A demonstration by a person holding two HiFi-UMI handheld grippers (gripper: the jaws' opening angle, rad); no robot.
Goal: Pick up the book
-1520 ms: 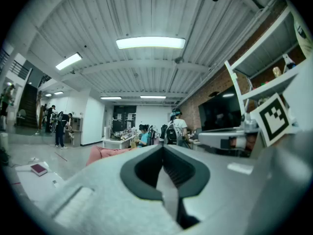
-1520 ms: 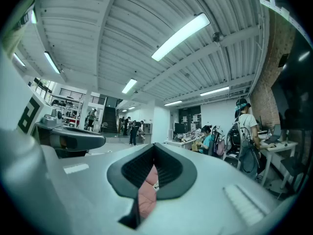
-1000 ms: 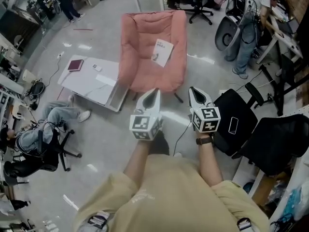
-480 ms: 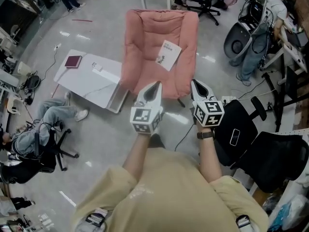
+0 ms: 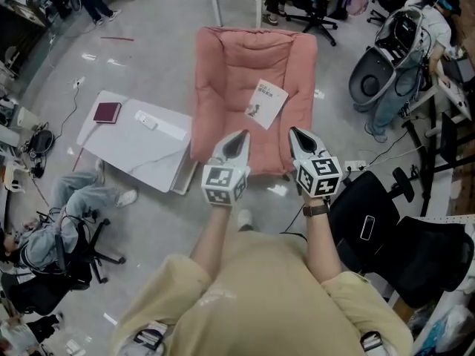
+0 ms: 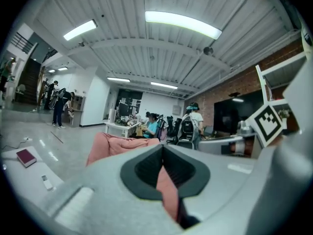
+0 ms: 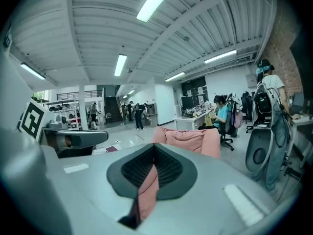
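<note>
Approach stage, by the look of it — the white book [image 5: 266, 104] lies flat on the seat of the pink armchair [image 5: 230, 65], ahead of both tools and untouched. The left tool [image 5: 236, 141] and right tool [image 5: 298, 136] have their jaws together, empty. Next — reach in, part one tool's jaws and catch an edge of the book.

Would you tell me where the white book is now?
In the head view, the white book lies on the seat of the pink armchair, right of centre, beyond the left gripper and right gripper.
</note>
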